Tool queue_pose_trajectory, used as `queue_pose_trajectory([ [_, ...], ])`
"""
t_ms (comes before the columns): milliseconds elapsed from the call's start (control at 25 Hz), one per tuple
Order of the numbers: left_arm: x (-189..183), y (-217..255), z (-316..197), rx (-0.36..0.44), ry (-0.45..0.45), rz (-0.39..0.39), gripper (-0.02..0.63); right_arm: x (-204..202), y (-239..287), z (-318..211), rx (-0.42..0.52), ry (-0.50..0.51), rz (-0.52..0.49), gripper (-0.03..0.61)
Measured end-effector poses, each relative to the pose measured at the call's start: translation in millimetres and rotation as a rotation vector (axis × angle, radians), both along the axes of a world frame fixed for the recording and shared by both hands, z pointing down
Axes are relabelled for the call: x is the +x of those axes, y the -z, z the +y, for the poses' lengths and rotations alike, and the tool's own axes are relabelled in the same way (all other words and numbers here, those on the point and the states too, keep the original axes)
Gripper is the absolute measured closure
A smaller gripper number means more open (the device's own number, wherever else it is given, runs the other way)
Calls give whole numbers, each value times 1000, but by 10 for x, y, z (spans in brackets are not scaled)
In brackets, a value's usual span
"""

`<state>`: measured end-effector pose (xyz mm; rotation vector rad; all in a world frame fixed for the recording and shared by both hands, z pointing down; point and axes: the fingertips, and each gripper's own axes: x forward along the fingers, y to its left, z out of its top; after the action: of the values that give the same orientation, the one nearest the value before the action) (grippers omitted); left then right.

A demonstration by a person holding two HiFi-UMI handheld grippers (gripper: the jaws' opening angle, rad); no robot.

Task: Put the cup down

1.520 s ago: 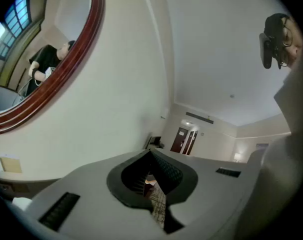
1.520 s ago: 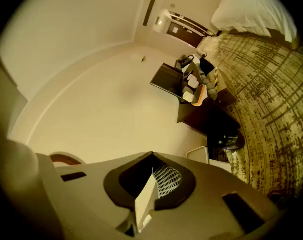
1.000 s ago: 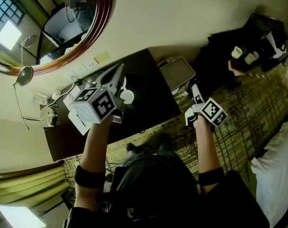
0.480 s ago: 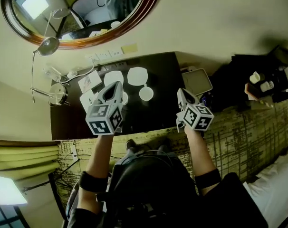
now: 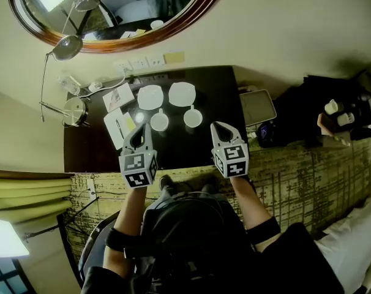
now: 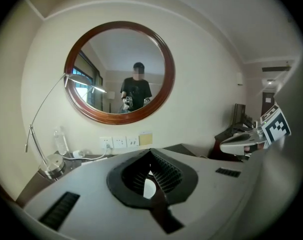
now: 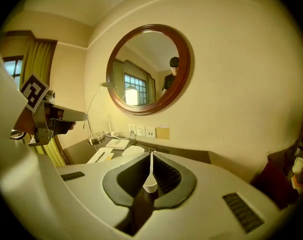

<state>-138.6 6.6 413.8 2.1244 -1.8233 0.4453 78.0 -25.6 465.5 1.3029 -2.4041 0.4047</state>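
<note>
While the left cup (image 5: pixel 159 121) and the right cup (image 5: pixel 193 116) are standing on the dark bench (image 5: pixel 216 97), the head view is showing the left gripper (image 5: pixel 141 132) and the right gripper (image 5: pixel 220 128) hovering just on their near side. The left gripper view is showing its jaws meeting, gripping nothing. The right gripper view is showing the same, with nothing held. Since no cup is being carried, parting the jaws before reaching in is looking wise.

Glossy dark tabletop (image 5: pixel 213 97), polished wooden mirror frame (image 5: pixel 100 48), shiny metal lamp base (image 5: pixel 75 111), smooth white cups (image 5: pixel 193 116)
</note>
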Motion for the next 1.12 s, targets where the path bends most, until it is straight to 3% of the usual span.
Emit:
queue_pose_trajectory([
  [360, -96, -213, 60, -20, 12, -10, 614, -192, -168, 35, 20, 44, 83, 546],
  [600, -123, -240, 24, -20, 4, -6, 614, -255, -225, 4, 5, 24, 66, 545],
  [680, -134, -255, 15, -23, 1, -4, 614, -279, -235, -6, -31, -5, -29, 545],
  [880, -153, -298, 16, -35, -7, -7, 614, -347, -276, 5, -197, -108, -415, 545],
  [1120, -193, -347, 13, -50, -26, -10, 614, -304, -472, -10, -340, -237, -711, 541],
])
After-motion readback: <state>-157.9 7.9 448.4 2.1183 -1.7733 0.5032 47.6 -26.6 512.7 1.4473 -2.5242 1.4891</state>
